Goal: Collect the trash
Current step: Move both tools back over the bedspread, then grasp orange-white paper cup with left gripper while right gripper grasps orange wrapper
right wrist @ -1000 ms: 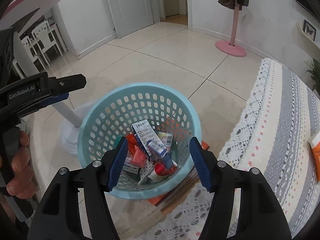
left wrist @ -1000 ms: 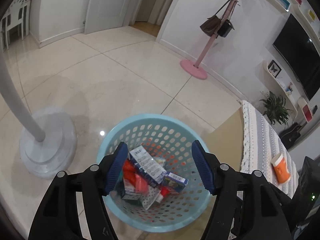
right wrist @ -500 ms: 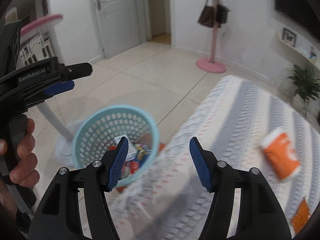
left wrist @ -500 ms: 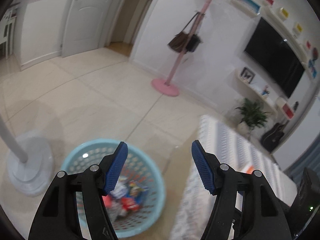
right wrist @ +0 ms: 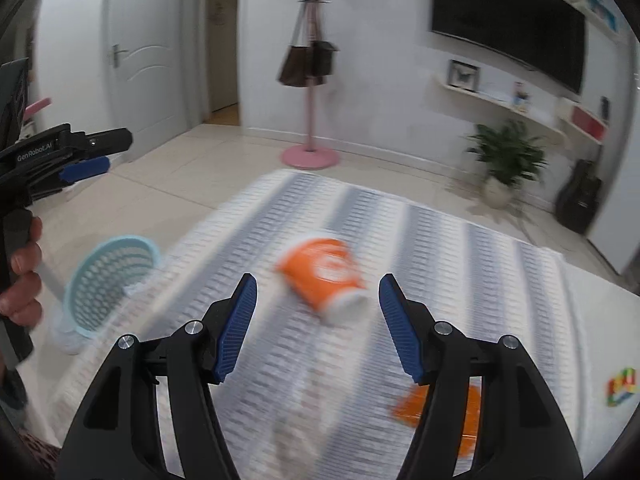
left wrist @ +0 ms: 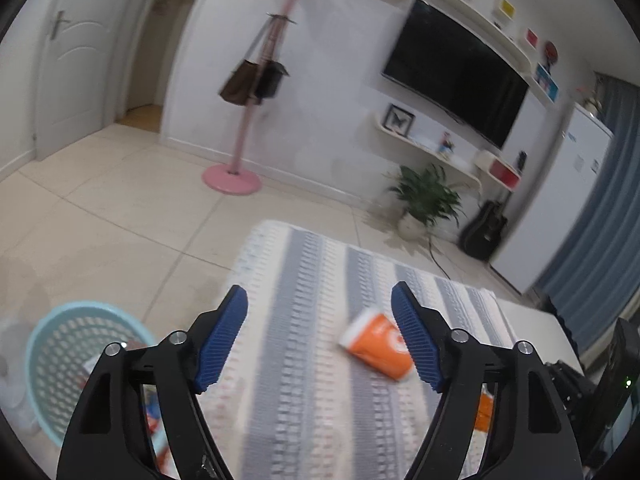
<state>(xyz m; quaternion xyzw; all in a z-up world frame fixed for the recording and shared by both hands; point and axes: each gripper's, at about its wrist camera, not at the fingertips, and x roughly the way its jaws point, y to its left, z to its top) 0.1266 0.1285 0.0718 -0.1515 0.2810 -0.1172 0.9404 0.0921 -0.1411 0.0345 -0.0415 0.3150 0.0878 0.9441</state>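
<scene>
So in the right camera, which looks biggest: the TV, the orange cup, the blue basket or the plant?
As they look, not true size:
1. TV
2. Basket and cup, about alike
3. Plant

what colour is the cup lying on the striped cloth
Orange with a white rim, clearest in the right wrist view: cup.

Soft, even indoor light fills both views, a little dim and cool, casting only faint shadows on the pale floor tiles [left wrist: 120, 216]. Motion blur smears the near ground: the striped cloth [right wrist: 360, 360] streaks sideways, the orange cup [right wrist: 324, 276] is soft-edged, and the blue basket [left wrist: 68, 360] loses its holes to smudge in the right wrist view. The far wall is only mildly soft. Each claw's blue pads [left wrist: 224, 340] stay sharp. Fisheye bending curves the door [left wrist: 60, 72] and the television [left wrist: 456, 68], and black vignette rings the corners. A small ceiling-light glare spots the television screen in the right wrist view.
</scene>
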